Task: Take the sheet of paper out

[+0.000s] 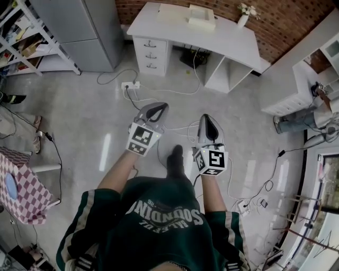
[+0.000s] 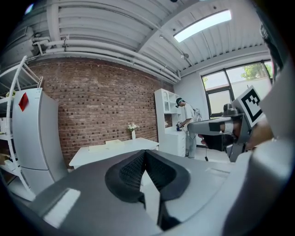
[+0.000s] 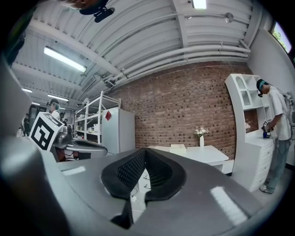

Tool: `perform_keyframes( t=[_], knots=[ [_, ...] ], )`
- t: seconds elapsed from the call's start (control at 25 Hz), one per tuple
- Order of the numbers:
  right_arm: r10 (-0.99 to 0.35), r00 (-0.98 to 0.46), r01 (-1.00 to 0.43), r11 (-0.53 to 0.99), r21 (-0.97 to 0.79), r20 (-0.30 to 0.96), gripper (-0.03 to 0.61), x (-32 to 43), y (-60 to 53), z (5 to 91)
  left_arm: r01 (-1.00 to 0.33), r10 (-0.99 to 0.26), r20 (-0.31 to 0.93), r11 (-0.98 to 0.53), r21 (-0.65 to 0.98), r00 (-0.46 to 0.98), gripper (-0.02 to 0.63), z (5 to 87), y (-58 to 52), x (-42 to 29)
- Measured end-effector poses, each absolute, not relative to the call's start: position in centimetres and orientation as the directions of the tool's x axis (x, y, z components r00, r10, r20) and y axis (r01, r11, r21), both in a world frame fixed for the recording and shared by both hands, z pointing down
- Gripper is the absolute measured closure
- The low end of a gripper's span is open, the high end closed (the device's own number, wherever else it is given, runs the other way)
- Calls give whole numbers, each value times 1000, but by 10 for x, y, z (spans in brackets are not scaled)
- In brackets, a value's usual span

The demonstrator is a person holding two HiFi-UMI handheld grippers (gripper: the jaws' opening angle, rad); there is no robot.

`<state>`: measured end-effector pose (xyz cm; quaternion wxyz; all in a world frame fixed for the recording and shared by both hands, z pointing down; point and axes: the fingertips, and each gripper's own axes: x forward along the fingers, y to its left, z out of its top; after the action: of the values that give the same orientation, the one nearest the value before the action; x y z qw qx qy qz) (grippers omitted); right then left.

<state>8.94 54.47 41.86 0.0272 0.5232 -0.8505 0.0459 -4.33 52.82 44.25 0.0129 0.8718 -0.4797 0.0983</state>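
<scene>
No loose sheet of paper can be told apart in any view. A white desk stands ahead by the brick wall, with a shallow white box, a flat white item and a small vase of flowers on top. My left gripper and right gripper are held out side by side above the floor, well short of the desk. Both are shut with nothing between the jaws. The left gripper faces the desk. Beyond the right gripper lie the desk and the box.
Cables and a power strip lie on the floor before the desk. A grey fridge and white shelving stand at left, a checked cloth nearer left. A person stands at a white cabinet on the right.
</scene>
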Motion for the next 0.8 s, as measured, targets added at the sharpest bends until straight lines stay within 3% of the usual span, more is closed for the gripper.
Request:
perform_keyframes(
  t=[0.8],
  knots=[
    [-825, -549, -832, 554, 3, 133, 578, 141, 351, 418, -883, -858, 238, -469, -1, 455, 603, 455, 341, 16]
  ],
)
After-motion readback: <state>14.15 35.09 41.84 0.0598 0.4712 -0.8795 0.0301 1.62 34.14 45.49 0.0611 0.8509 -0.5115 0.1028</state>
